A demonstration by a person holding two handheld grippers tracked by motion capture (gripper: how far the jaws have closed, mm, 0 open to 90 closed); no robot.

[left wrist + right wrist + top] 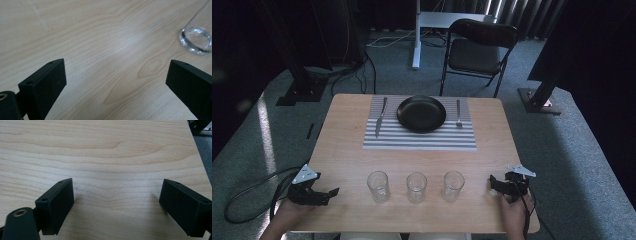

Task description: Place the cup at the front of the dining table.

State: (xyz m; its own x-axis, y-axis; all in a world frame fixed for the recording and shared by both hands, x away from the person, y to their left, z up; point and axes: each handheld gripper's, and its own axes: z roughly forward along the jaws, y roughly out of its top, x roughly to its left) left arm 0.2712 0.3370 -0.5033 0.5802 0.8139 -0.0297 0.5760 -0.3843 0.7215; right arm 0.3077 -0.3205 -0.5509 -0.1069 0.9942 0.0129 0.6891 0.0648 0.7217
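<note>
While three glasses [416, 187] stand in a row near the table's [347, 150] front edge, the left gripper [326, 194] and right gripper [497, 184] flank them, jaws apart, empty. Beyond, a plate [421, 113], knife [381, 116] and fork [458, 113] sit on a striped mat [419, 140].

The surface [342, 150] is pale wood with a light brown wavy grain and a few darker oval knots. On it lies a placemat [419, 137] striped in grey and white, the stripes running across its width. The plate [421, 113] on the placemat is black and glossy. The knife [381, 117] and the fork [458, 113] are silver-grey. The three glasses [378, 186] [416, 187] [453, 186] are clear and colourless. The left claw [323, 194] and the right claw [499, 185] are matt black, each topped by a light grey plate. The floor [572, 150] is grey-green carpet, and the chair [479, 47] beyond is black
</note>
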